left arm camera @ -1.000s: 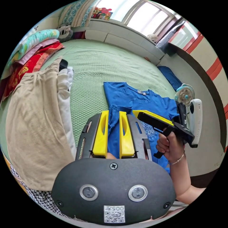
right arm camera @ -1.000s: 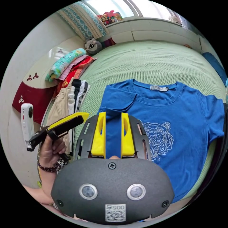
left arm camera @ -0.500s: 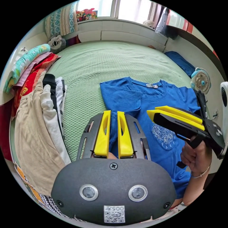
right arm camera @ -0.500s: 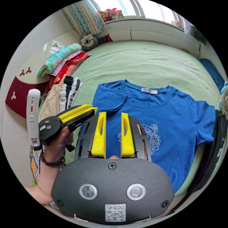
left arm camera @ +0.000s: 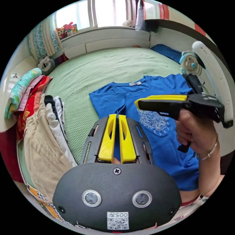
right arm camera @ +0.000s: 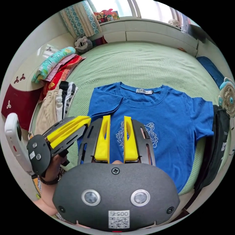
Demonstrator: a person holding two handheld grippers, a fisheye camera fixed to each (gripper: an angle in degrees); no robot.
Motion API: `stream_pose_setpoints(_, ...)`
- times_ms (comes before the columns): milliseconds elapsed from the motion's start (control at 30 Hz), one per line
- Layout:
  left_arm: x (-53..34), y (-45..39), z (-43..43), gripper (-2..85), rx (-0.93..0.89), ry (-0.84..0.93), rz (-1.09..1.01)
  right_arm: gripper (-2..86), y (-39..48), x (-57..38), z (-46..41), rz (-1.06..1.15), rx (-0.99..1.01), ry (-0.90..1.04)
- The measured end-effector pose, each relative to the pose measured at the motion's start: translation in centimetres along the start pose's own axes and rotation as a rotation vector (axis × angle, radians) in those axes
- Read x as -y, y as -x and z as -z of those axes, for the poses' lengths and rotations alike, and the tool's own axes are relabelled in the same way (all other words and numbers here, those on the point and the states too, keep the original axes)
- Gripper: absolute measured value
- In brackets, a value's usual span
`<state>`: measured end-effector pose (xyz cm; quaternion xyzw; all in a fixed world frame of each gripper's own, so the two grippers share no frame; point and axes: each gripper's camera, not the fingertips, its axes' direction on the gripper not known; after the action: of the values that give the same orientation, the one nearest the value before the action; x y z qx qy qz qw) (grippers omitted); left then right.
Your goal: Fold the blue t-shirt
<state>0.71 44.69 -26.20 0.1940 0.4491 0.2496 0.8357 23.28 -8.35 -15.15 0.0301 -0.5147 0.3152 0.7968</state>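
Blue cotton lies flat on the green bedspread [left arm camera: 98, 66] ahead of my left gripper [left arm camera: 117, 117] in the left gripper view: the blue t-shirt [left arm camera: 156, 137], front up with its pale print showing, one sleeve folded in over the chest just beyond my jaw tips. My left jaws are yellow, nearly closed with only a thin slit between them, and they hold nothing. To their right my right gripper [left arm camera: 139, 102] hovers over the shirt in my right hand [left arm camera: 195, 137], its jaws drawn close together and empty. A row of folded clothes [left arm camera: 46, 132] sits to the left. In the right gripper view, my right gripper [right arm camera: 116, 120] stands a little apart at the jaws, gripping nothing, over the lower chest of the blue t-shirt [right arm camera: 171, 127]. My left gripper [right arm camera: 85, 121] is just beside it on the left, above the shirt's edge. A small fan [right arm camera: 229, 98] stands far right.
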Motion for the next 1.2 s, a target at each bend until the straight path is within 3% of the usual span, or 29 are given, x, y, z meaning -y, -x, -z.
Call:
stream_pose_setpoints(167,-0.8,-0.7,0.0,5.8,-0.083,0.035,-0.044,8.5,-0.4,-0.2,-0.2,-0.024,-0.003,0.014)
stream_pose_setpoints(300,-1.3,2.3,-0.1,7.9,-0.079,-0.011,0.077,8.6,-0.2,-0.3,-0.5,-0.028,-0.002,0.020)
stream_pose_setpoints(433,-0.1,5.7,-4.1,10.3,-0.044,0.085,0.184,8.7,0.4,-0.2,-1.2,-0.019,0.008,0.038)
stream_pose_setpoints(567,0.1,6.2,-6.8,9.8,-0.071,0.156,0.182,8.6,1.4,-0.4,-2.0,-0.004,-0.002,0.059)
stream_pose_setpoints(700,0.4,6.1,-6.8,4.1,-0.024,0.171,0.170,8.6,2.3,-0.7,-2.9,0.015,0.017,0.074)
stream_pose_setpoints(1000,-0.6,9.4,-6.6,3.3,0.062,0.173,0.258,8.5,5.8,-1.6,-4.4,0.102,-0.103,0.100)
stream_pose_setpoints(1200,-1.1,10.2,-6.7,6.6,-0.047,0.176,0.323,8.9,5.7,-1.9,-4.8,0.067,-0.050,0.123)
